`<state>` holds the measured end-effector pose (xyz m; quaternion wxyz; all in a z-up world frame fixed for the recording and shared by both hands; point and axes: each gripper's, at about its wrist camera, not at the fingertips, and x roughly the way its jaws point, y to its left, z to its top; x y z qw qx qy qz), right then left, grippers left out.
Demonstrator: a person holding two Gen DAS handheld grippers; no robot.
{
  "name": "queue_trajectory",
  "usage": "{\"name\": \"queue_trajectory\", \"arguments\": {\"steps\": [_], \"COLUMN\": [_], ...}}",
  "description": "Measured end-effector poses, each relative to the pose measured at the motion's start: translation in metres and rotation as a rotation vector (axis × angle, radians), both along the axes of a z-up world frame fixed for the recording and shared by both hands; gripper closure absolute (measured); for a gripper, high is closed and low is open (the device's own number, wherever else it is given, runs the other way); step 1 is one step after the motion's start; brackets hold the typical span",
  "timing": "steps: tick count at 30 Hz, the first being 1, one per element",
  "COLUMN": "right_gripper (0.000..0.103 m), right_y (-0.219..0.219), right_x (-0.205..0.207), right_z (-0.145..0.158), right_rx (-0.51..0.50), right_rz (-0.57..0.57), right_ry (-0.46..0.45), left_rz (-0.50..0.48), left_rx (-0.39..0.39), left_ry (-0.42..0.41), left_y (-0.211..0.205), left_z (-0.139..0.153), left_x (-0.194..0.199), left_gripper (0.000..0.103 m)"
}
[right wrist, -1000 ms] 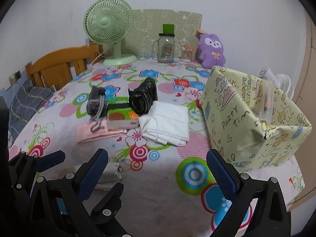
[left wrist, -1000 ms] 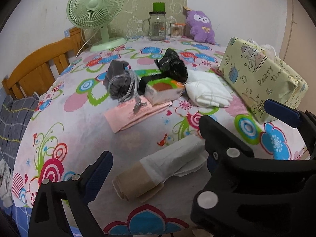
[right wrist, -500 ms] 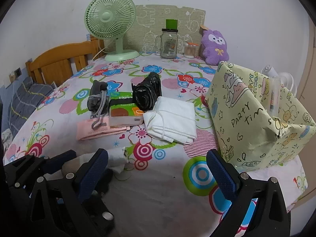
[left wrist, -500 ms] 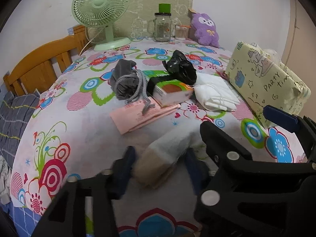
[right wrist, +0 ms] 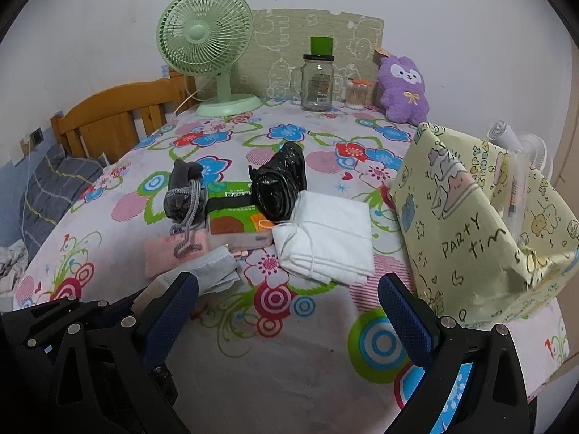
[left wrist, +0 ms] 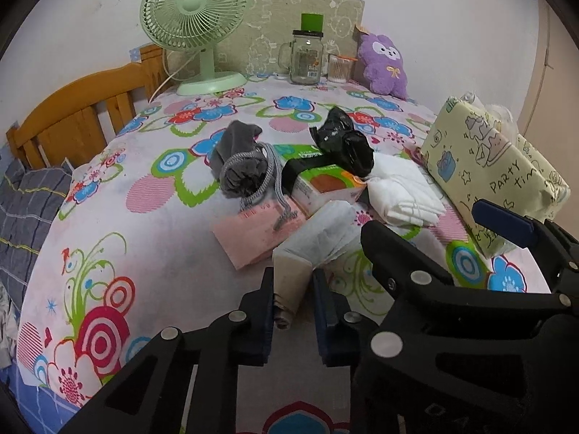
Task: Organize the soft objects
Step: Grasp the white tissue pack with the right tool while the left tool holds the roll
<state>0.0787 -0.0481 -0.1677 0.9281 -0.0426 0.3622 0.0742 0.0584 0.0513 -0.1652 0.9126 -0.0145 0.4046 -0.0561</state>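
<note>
Left hand-held gripper (left wrist: 292, 302), wide open a second ago, is now clenched on the tan end of a rolled beige-and-white cloth (left wrist: 311, 249), whose white end rises above the flowered tabletop (left wrist: 144, 253), just in front of the pink folded cloth (left wrist: 249, 238). Right hand-held gripper (right wrist: 289, 311) hovers released, nothing between its pads. The grasp looks secured, so the roll can probably be carried toward the yellow paper bag (right wrist: 470, 224).

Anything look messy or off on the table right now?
Mostly tidy. The grey pouch has its drawstring trailing loose over the pink cloth, and the black plastic bag lies crumpled across the tissue pack. Nothing spilled.
</note>
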Motion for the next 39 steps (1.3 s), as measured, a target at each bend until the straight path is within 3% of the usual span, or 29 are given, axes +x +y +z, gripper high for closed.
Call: {"name": "queue_trajectory", "arguments": {"steps": [15, 28, 31, 39], "right_gripper": [0.005, 0.018, 0.025, 0.062], "right_y": [-0.008, -0.014, -0.019, -0.018], "right_x": [0.028, 0.063, 0.068, 0.064], "right_z": [0.009, -0.015, -0.023, -0.019], "right_rx": [0.053, 0.031, 0.058, 0.035], "right_rz": [-0.024, -0.114, -0.139, -0.126], "right_ry": [0.008, 0.094, 0.129, 0.113], "left_rz": [0.056, 0.088, 0.083, 0.076], "left_rx": [0.002, 0.018, 0.032, 0.029], "left_ry": [-0.052, -0.014, -0.016, -0.010], "left_y": [0.004, -0.003, -0.007, -0.010], "left_z": [0.020, 0.002, 0.001, 0.002], "left_x": [0.017, 0.042, 0.043, 0.044], "left_gripper": [0.086, 0.087, 0.087, 0.087]}}
